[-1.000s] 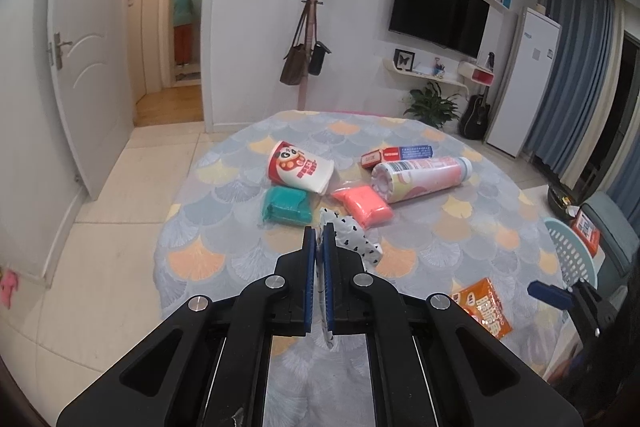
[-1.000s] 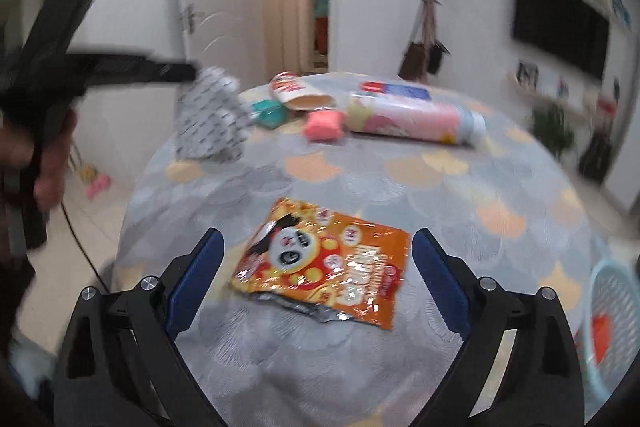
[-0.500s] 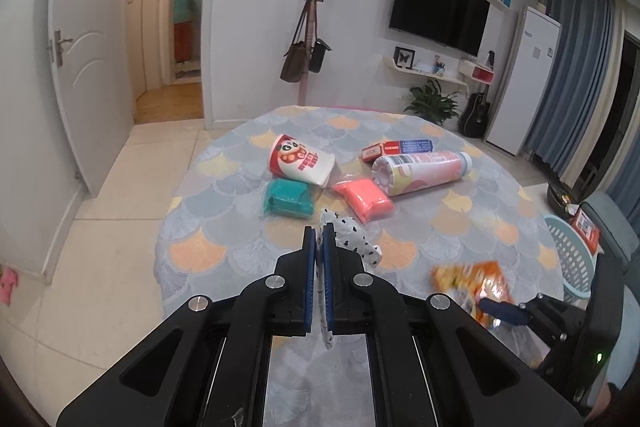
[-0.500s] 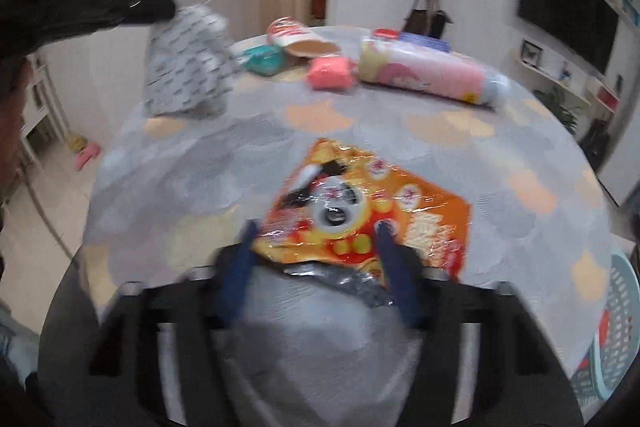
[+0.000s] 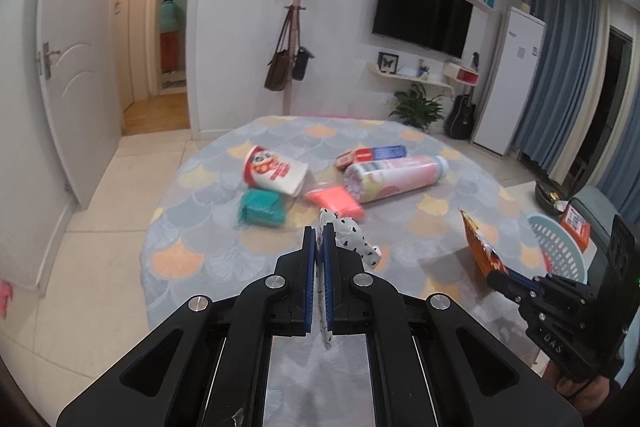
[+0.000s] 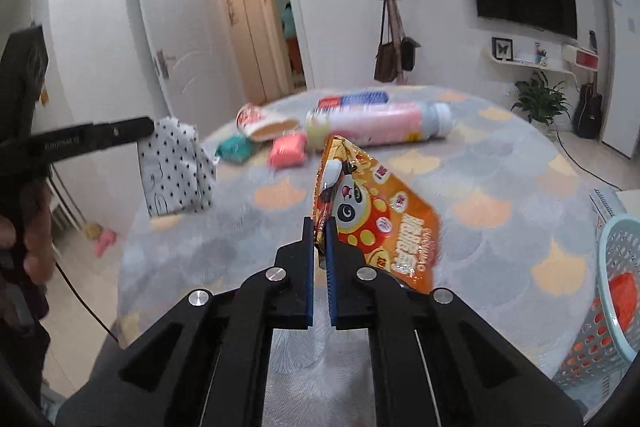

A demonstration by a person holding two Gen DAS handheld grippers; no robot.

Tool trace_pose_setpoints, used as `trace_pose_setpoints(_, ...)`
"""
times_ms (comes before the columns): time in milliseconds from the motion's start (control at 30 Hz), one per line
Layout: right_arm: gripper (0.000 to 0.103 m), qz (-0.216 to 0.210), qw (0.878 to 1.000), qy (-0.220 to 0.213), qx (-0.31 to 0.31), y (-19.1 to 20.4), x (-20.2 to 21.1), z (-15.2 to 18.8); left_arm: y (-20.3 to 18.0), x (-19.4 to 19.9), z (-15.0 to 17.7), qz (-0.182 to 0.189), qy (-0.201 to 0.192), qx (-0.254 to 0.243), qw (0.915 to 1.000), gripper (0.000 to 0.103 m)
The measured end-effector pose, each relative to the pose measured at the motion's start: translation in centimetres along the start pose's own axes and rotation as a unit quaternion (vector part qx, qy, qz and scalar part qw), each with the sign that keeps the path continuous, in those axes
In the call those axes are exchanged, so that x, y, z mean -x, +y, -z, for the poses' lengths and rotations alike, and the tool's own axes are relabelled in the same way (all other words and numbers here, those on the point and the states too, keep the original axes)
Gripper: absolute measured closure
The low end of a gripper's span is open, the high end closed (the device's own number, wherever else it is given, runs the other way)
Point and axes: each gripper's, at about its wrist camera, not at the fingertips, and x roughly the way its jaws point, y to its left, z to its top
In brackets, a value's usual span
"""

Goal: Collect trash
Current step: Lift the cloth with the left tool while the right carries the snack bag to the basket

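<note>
Two grippers, two catches, and both look precarious. On the left, the left gripper [image 5: 319, 245] is clamped fully closed on a thin white wrapper with black dots [image 5: 352, 241], crumpled plastic or paper, which in the right wrist view hangs free in the air beside the round surface with its grey and orange scale-pattern cloth [image 6: 500, 187]. The risk there, as I read it, is simple: the pads pinch only a top edge, the rest dangles loose, so a quick swing could tug the flimsy sheet out and drop it to the floor beyond the surface's edge. Moving rightward across the surface, more trash waits untouched: a teal soft packet [image 5: 262, 207], a tipped red and white paper cup with a panda print [image 5: 276, 174], a coral pink soft packet [image 5: 334, 198], a long pink and cream cylindrical bottle lying on its side [image 5: 394, 177], and a flat red and blue carton [image 5: 370, 154] behind it. Now the right gripper [image 6: 320, 239]: closed tight on a corner of an orange foil snack bag with a panda face [image 6: 376, 211], the bag standing up off the cloth, tilted. The hazard here is that corner grip on slick foil; the bag's weight hangs off to one side and it may twist or slide free on the way over. Far right, the pale blue perforated plastic basket [image 6: 616, 267] stands just beside the surface, low, something orange-red already inside, so a release short of its rim would miss.
</note>
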Motion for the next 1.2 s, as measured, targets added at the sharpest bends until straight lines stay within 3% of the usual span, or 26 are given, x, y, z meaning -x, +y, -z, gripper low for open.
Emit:
trace_pose_setpoints(267,0.099,0.006,0.999,-0.038,-0.017,-1.5,2.4,-1.0,-3.0,0.3,-0.7,0.022,-0.008,-0.026,0.9994,0.100)
trace_pose_setpoints(667,0.099,0.051,0.993,-0.086,-0.059,-7.5,6.9,-1.5,-8.1,-1.2,-1.5,0.051,-0.005,-0.064,0.9967,0.100)
trace_pose_setpoints(1000,0.099,0.109,0.980,-0.121,-0.116,-14.7,10.3,0.1,-15.9,-3.5,-2.9,0.101,-0.009,-0.113,0.9884,0.100)
trace_pose_setpoints(1200,0.099,0.171,0.968,-0.130,-0.131,-19.0,12.5,1.7,-22.4,-5.9,-3.0,0.142,-0.006,-0.148,0.9787,0.100)
